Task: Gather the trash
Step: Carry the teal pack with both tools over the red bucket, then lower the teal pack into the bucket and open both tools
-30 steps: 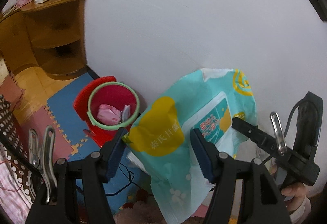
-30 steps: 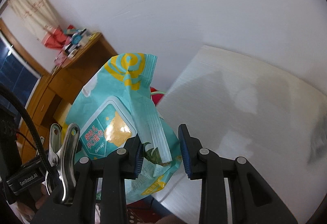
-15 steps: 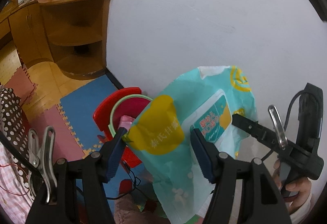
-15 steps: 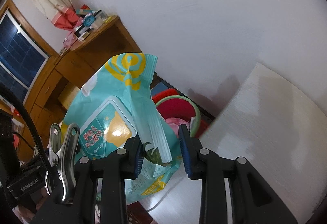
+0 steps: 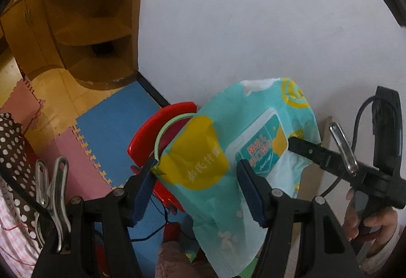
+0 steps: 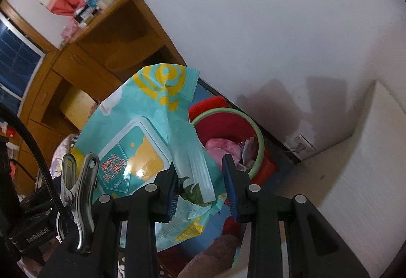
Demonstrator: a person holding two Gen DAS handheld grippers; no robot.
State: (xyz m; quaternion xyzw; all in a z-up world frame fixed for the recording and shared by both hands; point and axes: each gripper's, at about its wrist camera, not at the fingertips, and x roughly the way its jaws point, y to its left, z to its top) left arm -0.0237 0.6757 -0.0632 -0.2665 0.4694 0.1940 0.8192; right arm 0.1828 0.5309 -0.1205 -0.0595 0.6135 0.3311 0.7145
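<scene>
1. Between the two sets of fingers hangs the teal wet-wipe packet (image 5: 243,151), carried by both at once; its limp lower end dangles below them.
2. Left gripper (image 5: 196,185): its fingers stand fairly wide, pinching the packet's yellow-printed side across its breadth.
3. Right gripper (image 6: 200,187): its fingers are much narrower, with the packet's folded white seam strip between them; whether both pads press on it I cannot tell for sure, though the packet hangs as if held there.
4. Over the last second both hands have swung the packet across the room and downward. The red bin (image 6: 228,130) with its green rim, earlier off to the side of the fingers, now sits just beyond and below them, partly hidden behind the packet in the left view.
5. Pink rubbish (image 6: 222,147) already lies inside. Judging from this, the carry is nearly finished; the packet still needs to come over the mouth before release.
</scene>
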